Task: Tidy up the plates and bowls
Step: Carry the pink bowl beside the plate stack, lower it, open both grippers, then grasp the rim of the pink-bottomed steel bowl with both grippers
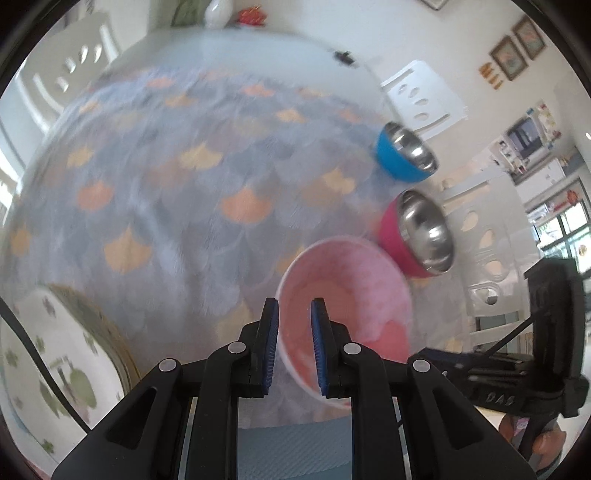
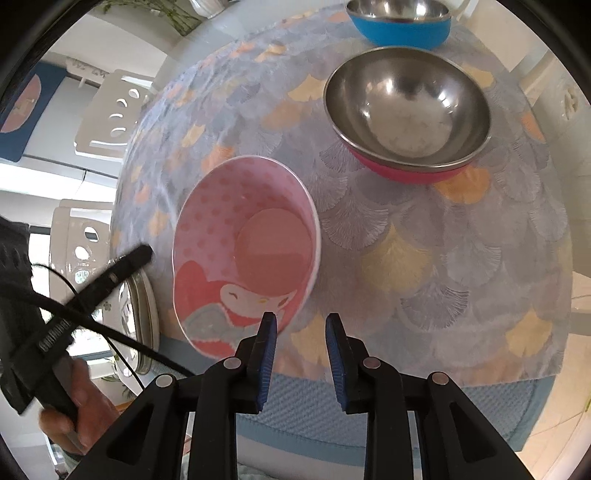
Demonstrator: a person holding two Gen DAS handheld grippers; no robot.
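The left gripper [image 1: 294, 343] stood with its jaws parted and nothing between them; its ribbed blue pads [image 1: 271, 343] straddled the near rim of the pink bowl [image 1: 345, 314] without visibly pressing it, though motion blur made contact hard to judge. The right gripper [image 2: 301, 360] was likewise parted and empty, its left pad just over the near edge of the same pink bowl [image 2: 245, 254], the gap itself above the cloth.

The pink bowl was smooth and glossy, deep and round, with a dotted inner wall, a plain darker base and a cartoon red-haired figure printed on the near side. It sat near the front edge of the table. Just beyond it stood the magenta bowl [image 2: 408, 110], a shiny steel liner in a magenta shell, and further back the blue bowl [image 2: 400, 22], of the same build with a blue shell.

To the left, close to the table edge, lay the floral plate [image 1: 55, 365], white with green clover marks and a pale gold rim. The tablecloth [image 2: 424, 258] was grey-blue fabric in a fan-scale pattern with orange and yellow fans. White chairs [image 1: 424, 99] with oval cut-outs stood around.
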